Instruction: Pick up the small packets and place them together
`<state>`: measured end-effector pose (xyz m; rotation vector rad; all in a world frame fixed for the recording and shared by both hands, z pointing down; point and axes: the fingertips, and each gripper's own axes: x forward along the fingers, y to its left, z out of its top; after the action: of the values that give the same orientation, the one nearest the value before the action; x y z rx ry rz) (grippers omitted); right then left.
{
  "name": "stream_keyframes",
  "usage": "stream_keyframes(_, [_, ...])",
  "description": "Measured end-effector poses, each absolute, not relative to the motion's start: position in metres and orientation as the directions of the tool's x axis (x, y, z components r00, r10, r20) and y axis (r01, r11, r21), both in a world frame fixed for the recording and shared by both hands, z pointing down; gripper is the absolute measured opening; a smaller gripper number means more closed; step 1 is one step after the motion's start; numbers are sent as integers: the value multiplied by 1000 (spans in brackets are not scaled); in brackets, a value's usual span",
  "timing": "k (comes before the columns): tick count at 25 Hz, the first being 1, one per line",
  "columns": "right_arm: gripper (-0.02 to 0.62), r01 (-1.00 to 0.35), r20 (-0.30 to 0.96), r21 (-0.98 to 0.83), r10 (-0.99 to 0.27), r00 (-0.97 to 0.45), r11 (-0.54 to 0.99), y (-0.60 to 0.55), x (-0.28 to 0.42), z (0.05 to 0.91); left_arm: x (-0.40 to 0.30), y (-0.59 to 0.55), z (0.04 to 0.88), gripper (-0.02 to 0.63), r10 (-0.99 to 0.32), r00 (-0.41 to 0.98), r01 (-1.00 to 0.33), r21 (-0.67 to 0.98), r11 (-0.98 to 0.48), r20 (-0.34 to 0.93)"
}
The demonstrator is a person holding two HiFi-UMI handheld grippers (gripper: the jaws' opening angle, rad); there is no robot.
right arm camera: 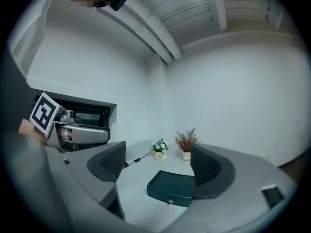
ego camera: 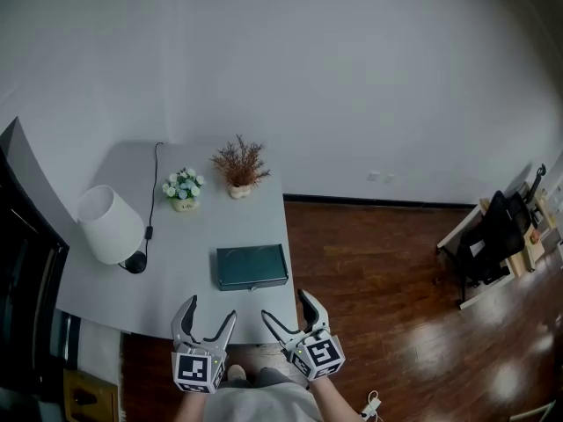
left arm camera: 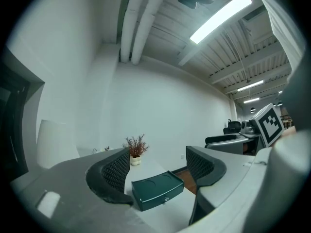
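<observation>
Claws waiting open at the worktop's (ego camera: 189, 236) near edge.
Head view: we are holding left claw (ego camera: 210, 309) and right claw (ego camera: 286, 305) spread and empty, likely readying a reach for the green box (ego camera: 252, 266). Left claw view: the box (left arm camera: 156, 190) is sitting shut, contents hidden. Right claw view: same; no packets are showing.

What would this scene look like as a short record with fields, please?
surface: grey table against a white wall
box: dark green box, lying flat near the table's front edge
plants: white flower pot and dried reddish plant at the far end, side by side
lamp: white lamp at the table's left, tilted
left gripper: jaws apart, empty, held at the front edge
right gripper: jaws apart, empty, beside the left one
small packets: none visible in any view
</observation>
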<state>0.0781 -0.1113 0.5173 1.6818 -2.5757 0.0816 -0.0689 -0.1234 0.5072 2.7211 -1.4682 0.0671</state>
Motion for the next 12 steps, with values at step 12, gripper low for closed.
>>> stream_keyframes(12, [354, -915, 384, -130, -831, -402, 382, -147, 95, 632, -52, -151, 522, 341, -826, 560, -828, 38, -559, 62])
